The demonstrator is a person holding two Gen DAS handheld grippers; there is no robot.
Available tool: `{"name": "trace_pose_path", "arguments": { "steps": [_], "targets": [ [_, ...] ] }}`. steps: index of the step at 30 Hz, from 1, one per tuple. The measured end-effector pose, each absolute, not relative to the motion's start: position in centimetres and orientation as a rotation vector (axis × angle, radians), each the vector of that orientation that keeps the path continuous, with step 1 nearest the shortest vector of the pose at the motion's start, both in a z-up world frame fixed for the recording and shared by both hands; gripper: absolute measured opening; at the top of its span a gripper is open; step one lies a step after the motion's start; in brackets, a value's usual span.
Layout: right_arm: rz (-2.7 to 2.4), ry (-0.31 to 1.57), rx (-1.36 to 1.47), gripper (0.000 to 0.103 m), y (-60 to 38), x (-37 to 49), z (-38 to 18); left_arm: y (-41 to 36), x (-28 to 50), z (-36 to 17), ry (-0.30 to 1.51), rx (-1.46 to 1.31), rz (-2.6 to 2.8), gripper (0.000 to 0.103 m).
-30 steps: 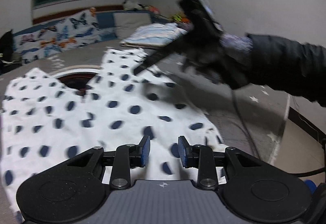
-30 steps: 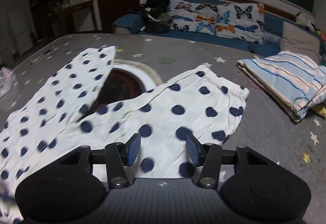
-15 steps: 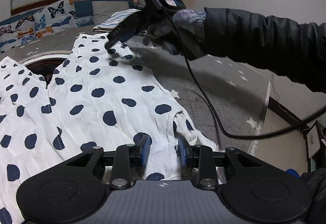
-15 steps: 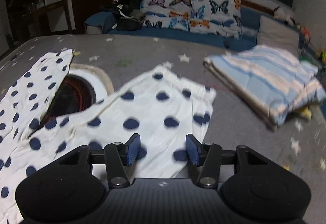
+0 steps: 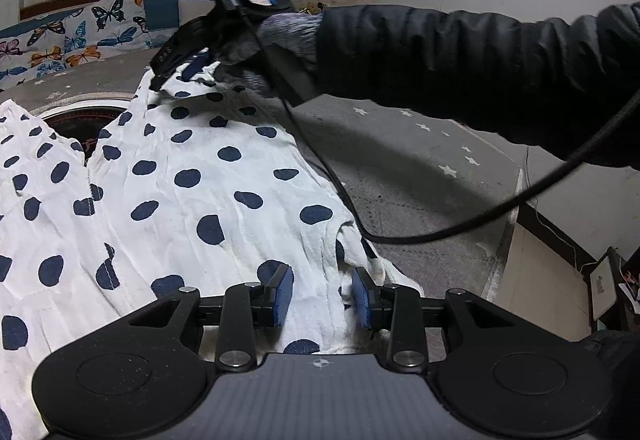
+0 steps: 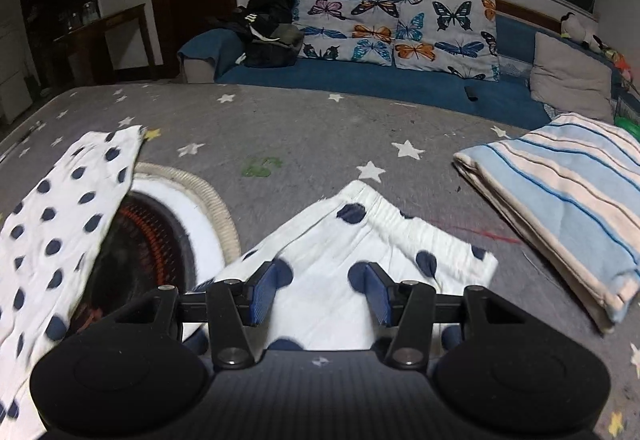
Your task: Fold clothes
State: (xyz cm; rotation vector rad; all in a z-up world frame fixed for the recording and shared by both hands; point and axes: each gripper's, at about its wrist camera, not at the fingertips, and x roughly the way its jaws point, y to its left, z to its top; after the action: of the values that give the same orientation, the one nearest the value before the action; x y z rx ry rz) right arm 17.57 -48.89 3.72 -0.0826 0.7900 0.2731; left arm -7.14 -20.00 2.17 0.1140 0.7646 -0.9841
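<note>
**Polka-dot garment spread out, both tools over its edges**

We see the white polka-dot garment (image 5: 192, 200) lying flat on a grey star-printed surface (image 5: 400, 160); whether that is a bed or a mat we cannot tell. In the left wrist view it fills the frame from 12 o'clock round to 7 o'clock, and its left and bottom parts are cut off by the frame and hidden under the tool's body.

The left tool (image 5: 321, 296) has its jaws opening, a modest gap between the blue pads. A bunched fold of the garment's edge sits in that gap; we cannot tell for certain that either pad presses on it.

The right tool (image 6: 319, 294) stands about half open over the garment's gathered band, which lies between and beyond the pads with clear cloth showing on each side, nothing pinched. In the left wrist view the same tool appears at 11 o'clock, held by a gloved hand (image 5: 256, 52) in a dark sleeve (image 5: 460, 60), its tips at the garment's far edge; contact there is hard to make out. A black cable (image 5: 440, 232) trails from it.

At 9 o'clock in the right wrist view, a round dark object with a pale rim (image 6: 200, 208) is half covered by cloth. A folded striped blanket (image 6: 560, 208) lies at 3 o'clock, cut off at the edge. A sofa with butterfly cushions (image 6: 400, 28) sits at 12 o'clock.
</note>
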Motion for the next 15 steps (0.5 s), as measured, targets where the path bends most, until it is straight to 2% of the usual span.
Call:
{"name": "trace_pose_path", "arguments": {
  "steps": [15],
  "targets": [
    [0.200, 0.757, -0.104, 0.051, -49.6, 20.2, 4.2, -20.0, -7.5, 2.0, 0.763, 0.104, -1.000, 0.036]
  ]
}}
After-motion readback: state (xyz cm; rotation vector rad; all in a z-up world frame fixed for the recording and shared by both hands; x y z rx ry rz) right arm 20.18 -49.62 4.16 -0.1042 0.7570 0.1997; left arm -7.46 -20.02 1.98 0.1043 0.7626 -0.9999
